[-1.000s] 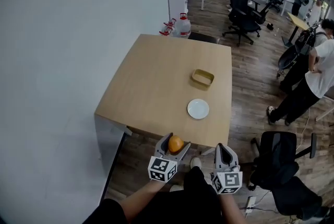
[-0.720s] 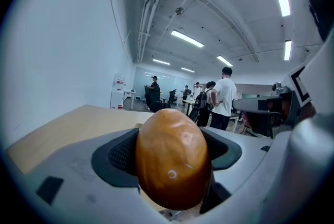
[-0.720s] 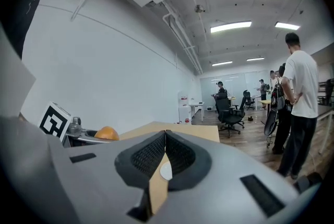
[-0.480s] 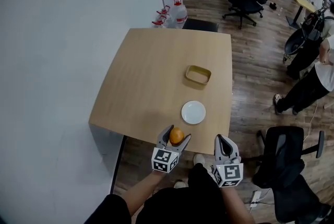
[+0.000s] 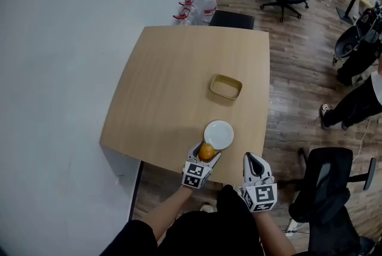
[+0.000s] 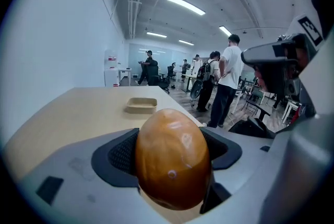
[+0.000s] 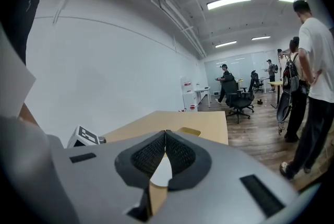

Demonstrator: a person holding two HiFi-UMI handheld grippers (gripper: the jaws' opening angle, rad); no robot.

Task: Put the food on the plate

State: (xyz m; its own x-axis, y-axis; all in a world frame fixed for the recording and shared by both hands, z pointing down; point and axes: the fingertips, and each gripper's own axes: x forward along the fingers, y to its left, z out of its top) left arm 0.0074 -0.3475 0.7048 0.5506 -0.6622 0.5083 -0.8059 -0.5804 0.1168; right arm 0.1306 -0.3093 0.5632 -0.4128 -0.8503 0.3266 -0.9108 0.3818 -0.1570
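Note:
My left gripper point(image 5: 206, 153) is shut on an orange, egg-shaped piece of food point(image 5: 206, 152), which fills the centre of the left gripper view as the same orange food point(image 6: 172, 163). It hovers over the table's near edge, right at the near rim of the white plate point(image 5: 219, 134). My right gripper point(image 5: 253, 164) is shut and empty, just off the table's near edge to the right of the plate. In the right gripper view the white plate point(image 7: 163, 172) shows through the small gap below the touching jaw tips.
A shallow tan tray point(image 5: 226, 86) sits on the wooden table point(image 5: 167, 88) beyond the plate. A black office chair point(image 5: 331, 186) stands at my right. Water jugs point(image 5: 204, 3) sit past the table's far edge; a white wall point(image 5: 59, 58) runs along the left. People stand at far right.
My left gripper has carried the orange food forward from off the table to the plate's near rim. The view has moved closer to the table; the right gripper stays shut.

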